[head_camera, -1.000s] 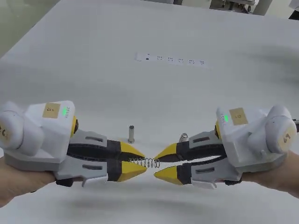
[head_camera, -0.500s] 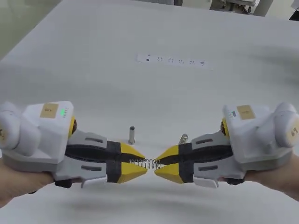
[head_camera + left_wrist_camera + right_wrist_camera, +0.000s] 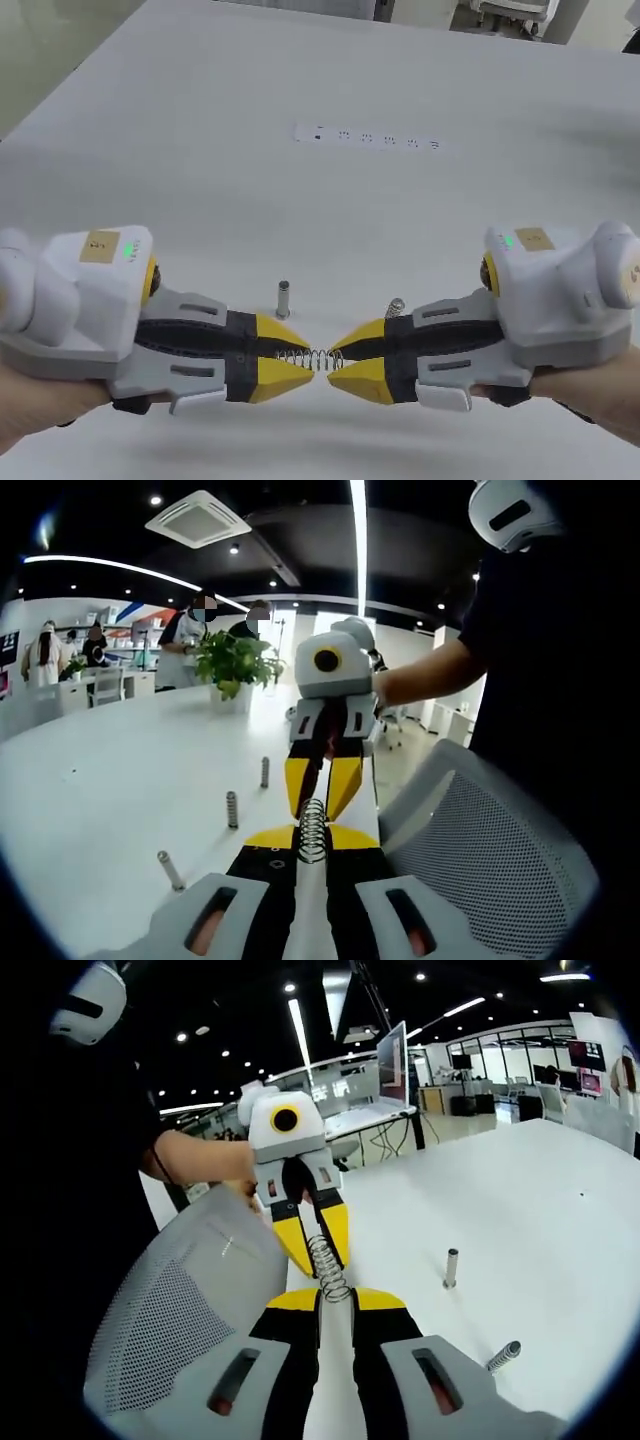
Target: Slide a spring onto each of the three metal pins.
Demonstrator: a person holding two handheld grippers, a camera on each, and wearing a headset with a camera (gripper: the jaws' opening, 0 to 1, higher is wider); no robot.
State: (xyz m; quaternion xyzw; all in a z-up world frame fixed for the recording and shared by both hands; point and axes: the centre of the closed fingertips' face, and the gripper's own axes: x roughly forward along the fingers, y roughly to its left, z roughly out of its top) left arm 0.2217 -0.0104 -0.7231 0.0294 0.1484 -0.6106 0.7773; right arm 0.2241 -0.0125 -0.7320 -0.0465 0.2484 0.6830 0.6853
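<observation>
Head view showed left tongs [image 3: 303,357] and right tongs [image 3: 336,361] clamping one spring [image 3: 318,358]. Uneven release could have flung it away.

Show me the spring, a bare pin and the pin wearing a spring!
spring [image 3: 310,357], head view, its middle coils.
bare pin [image 3: 283,299], head view, its shaft.
pin wearing a spring [image 3: 396,307], head view, its top.

A white power strip [image 3: 365,136] lies on the table [image 3: 200,150].
</observation>
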